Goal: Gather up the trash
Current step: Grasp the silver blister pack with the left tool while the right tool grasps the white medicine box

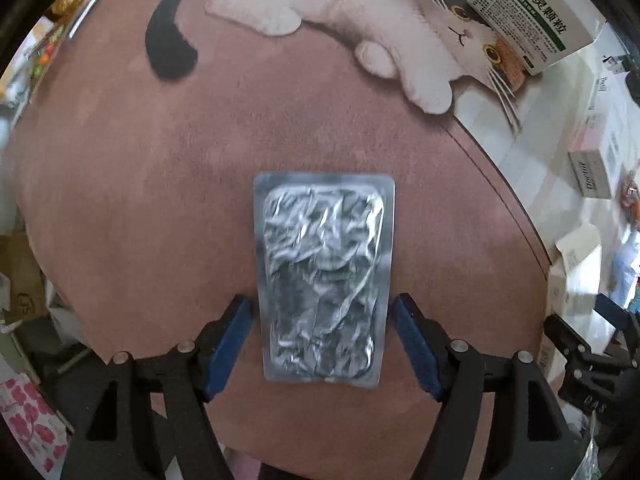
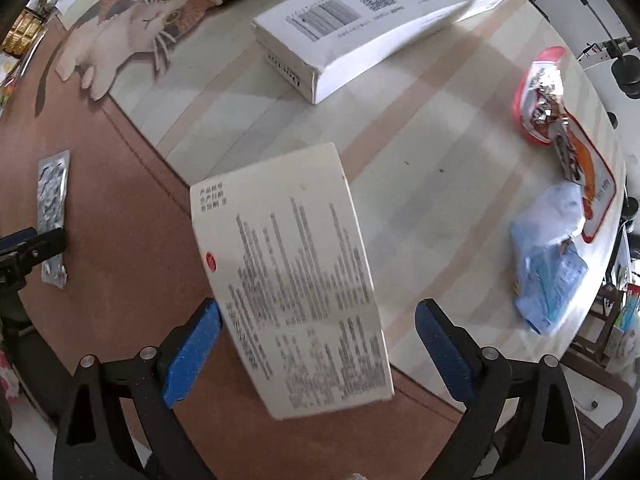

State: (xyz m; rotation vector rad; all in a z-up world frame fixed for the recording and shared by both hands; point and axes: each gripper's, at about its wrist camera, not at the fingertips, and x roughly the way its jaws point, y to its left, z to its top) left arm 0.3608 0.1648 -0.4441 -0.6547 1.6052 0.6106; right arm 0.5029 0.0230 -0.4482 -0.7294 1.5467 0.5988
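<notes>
Here the left tongs [image 1: 322, 342] point down, their blue pads just beside a crumpled foil blister pack [image 1: 323, 280] on the brown mat [image 1: 132, 200], gripping nothing, seemingly lined up to pinch it. The right tongs [image 2: 318, 354] gape wide around a white printed box [image 2: 292, 280], one pad touching or nearly so. Farther along the tabletop [image 2: 440, 152] lie a red snack wrapper [image 2: 560, 120] and blue packet [image 2: 548, 264]; no trash container shows.
</notes>
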